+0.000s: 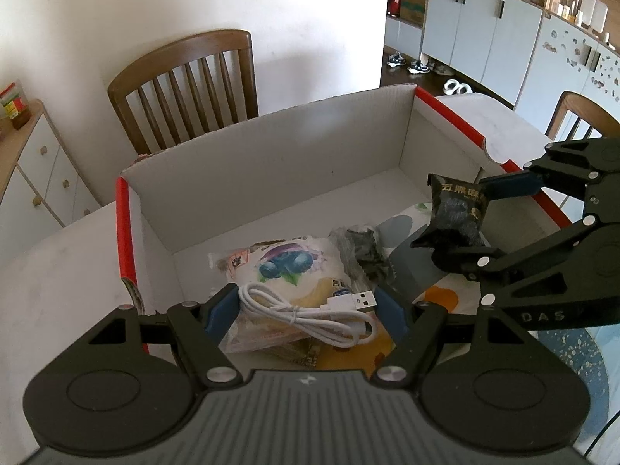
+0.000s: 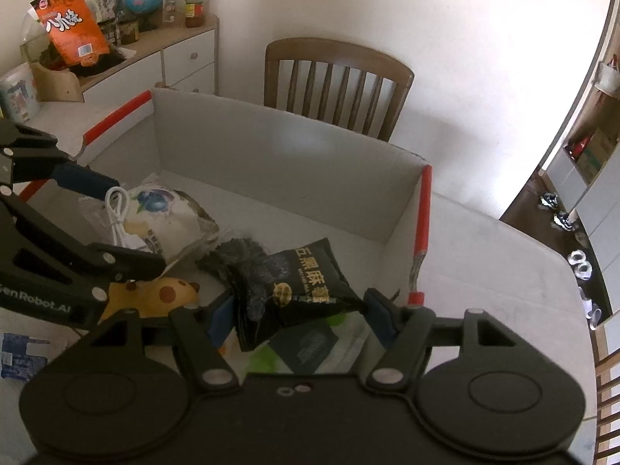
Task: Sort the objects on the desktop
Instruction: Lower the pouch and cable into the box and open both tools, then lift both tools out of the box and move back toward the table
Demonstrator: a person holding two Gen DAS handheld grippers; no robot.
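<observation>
A white cardboard box (image 1: 271, 162) with red edges stands open on the table. My left gripper (image 1: 306, 310) is shut on a coiled white USB cable (image 1: 310, 310) and holds it over the box's near left part; the cable also shows in the right wrist view (image 2: 118, 213). My right gripper (image 2: 298, 310) is shut on a black snack packet (image 2: 298, 283), held over the box's right part, also seen in the left wrist view (image 1: 459, 209). In the box lie a white blueberry-print packet (image 1: 286, 263) and a dark clear-wrapped packet (image 1: 364, 252).
The box (image 2: 271, 155) sits on a white table (image 1: 58, 271). Colourful flat items lie under the grippers (image 2: 155, 294). Wooden chairs (image 1: 190, 81) stand behind the table, a white drawer cabinet (image 2: 182, 58) with jars and an orange bag (image 2: 69, 27) at left.
</observation>
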